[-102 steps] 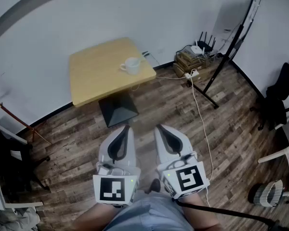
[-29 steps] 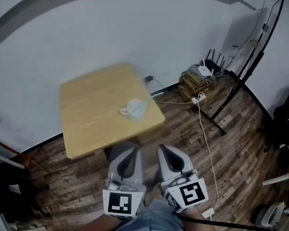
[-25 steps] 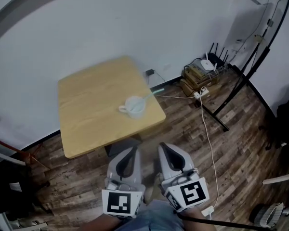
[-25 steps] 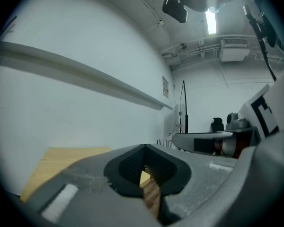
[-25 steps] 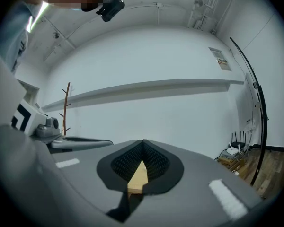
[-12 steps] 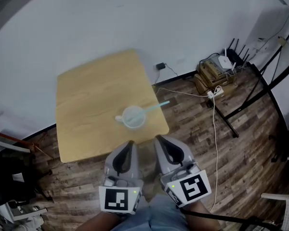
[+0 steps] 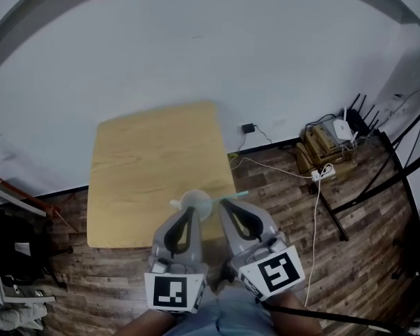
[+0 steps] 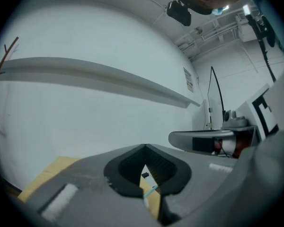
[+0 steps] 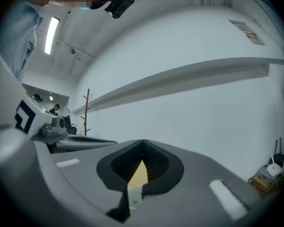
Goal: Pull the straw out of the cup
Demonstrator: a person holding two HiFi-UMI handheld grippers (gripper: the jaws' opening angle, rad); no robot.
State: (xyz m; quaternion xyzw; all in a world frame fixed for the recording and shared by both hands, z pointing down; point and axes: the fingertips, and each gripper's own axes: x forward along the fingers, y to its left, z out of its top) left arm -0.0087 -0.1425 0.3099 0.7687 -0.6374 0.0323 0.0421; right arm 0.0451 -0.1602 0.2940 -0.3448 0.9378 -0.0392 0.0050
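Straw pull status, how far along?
Done: only the approach. The left gripper and right gripper sit at the table edge, by the cup. In hand: nothing, both are shut and empty. Left: grip the teal straw, which leans out of the cup, and pull it clear.

The left tongs (image 7: 192, 212) and right tongs (image 7: 224, 204) are pale grey moulded shells, each narrowing to a point at the end farthest from the person's pale blue garment (image 7: 222, 316). Each shell has a dark teardrop opening lined with black ribbed padding, and a small white rectangular patch on either grey flank. At the end nearest the garment each carries a white marker cube (image 7: 171, 291) printed with black squares. A black cable (image 7: 336, 317) trails off to the right of the garment. The sleeve (image 9: 26, 37) is pale blue as well.
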